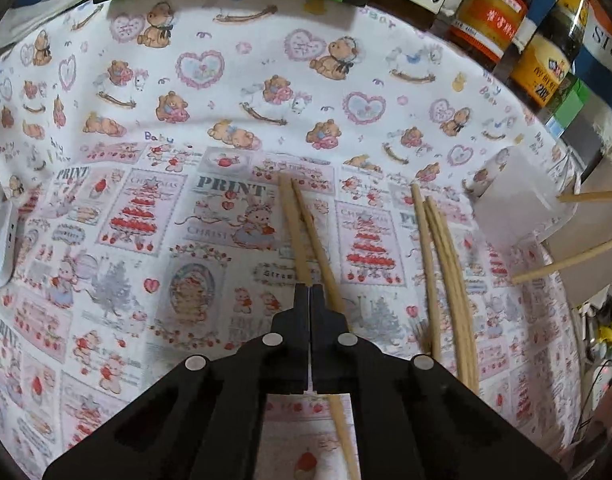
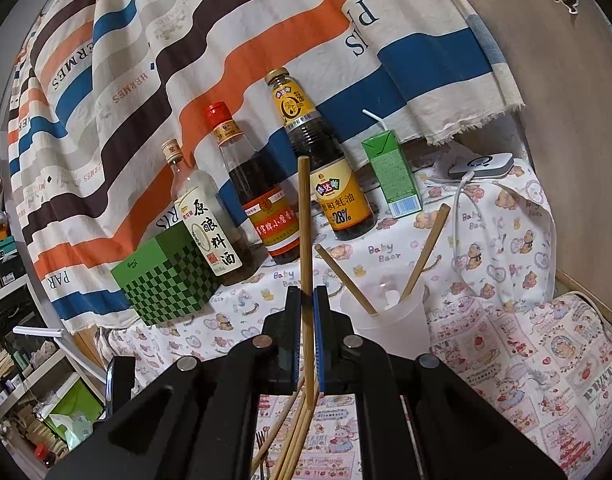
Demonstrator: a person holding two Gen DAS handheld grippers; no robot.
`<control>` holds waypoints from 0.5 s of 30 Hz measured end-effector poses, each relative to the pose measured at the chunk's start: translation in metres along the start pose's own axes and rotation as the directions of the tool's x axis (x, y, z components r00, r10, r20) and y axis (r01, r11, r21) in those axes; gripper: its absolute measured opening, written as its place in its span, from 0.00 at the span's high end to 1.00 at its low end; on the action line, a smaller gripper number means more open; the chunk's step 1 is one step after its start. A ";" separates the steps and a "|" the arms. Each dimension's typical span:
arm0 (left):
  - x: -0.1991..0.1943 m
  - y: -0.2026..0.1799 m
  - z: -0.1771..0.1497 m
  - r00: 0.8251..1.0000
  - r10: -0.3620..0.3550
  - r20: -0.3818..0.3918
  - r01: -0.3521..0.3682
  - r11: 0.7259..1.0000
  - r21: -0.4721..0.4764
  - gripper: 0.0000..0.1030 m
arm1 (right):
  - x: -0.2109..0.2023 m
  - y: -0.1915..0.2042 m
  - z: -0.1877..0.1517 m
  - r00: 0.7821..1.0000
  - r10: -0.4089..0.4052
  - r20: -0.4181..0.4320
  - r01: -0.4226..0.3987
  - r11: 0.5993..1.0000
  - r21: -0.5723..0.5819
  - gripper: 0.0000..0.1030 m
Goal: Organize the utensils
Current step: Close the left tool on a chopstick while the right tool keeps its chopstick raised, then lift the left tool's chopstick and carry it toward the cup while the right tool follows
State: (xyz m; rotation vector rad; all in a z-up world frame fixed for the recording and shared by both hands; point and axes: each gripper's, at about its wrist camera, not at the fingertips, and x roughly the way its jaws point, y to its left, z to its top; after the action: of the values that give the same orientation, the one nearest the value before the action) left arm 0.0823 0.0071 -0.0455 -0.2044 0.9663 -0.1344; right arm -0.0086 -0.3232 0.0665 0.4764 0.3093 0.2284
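Observation:
My left gripper (image 1: 309,286) is shut on one wooden chopstick (image 1: 292,228) low over the patterned cloth; a second chopstick (image 1: 318,248) lies beside it and runs under the gripper. Several more chopsticks (image 1: 446,264) lie to the right. My right gripper (image 2: 306,294) is shut on an upright chopstick (image 2: 305,220), raised left of a translucent plastic cup (image 2: 390,322). The cup holds two chopsticks (image 2: 424,254) leaning outward. The cup also shows in the left wrist view (image 1: 514,208). More chopsticks (image 2: 290,444) lie on the cloth below the right gripper.
Three sauce bottles (image 2: 266,204) stand at the back against a striped cloth. A green checkered box (image 2: 166,280) is on the left, a green drink carton (image 2: 394,172) on the right. A white device with a cable (image 2: 482,166) sits at the far right.

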 end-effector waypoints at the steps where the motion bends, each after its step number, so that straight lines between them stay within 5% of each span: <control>1: 0.008 -0.002 0.002 1.000 0.012 -0.007 -0.012 1.000 0.011 1.00 | 0.000 0.000 0.000 1.000 0.001 -0.001 -0.001 1.000 -0.001 0.94; 4: 0.015 -0.003 0.001 0.999 0.031 -0.023 -0.030 0.999 0.024 0.99 | 0.000 0.000 0.000 1.000 0.000 0.000 0.000 1.000 -0.002 0.94; 9: 0.007 -0.014 -0.003 1.000 -0.004 -0.018 0.005 0.999 0.046 0.84 | -0.002 0.000 0.001 1.000 0.000 0.005 0.000 1.000 -0.003 0.94; 15: 0.007 -0.031 -0.012 0.993 0.099 -0.061 -0.092 0.990 0.111 0.82 | -0.002 0.000 0.001 1.000 -0.001 0.007 0.001 1.000 -0.004 0.94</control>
State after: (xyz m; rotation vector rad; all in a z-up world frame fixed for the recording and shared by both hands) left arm 0.0756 -0.0255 -0.0506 -0.0548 1.0305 -0.1058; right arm -0.0102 -0.3244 0.0680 0.4730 0.3022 0.2264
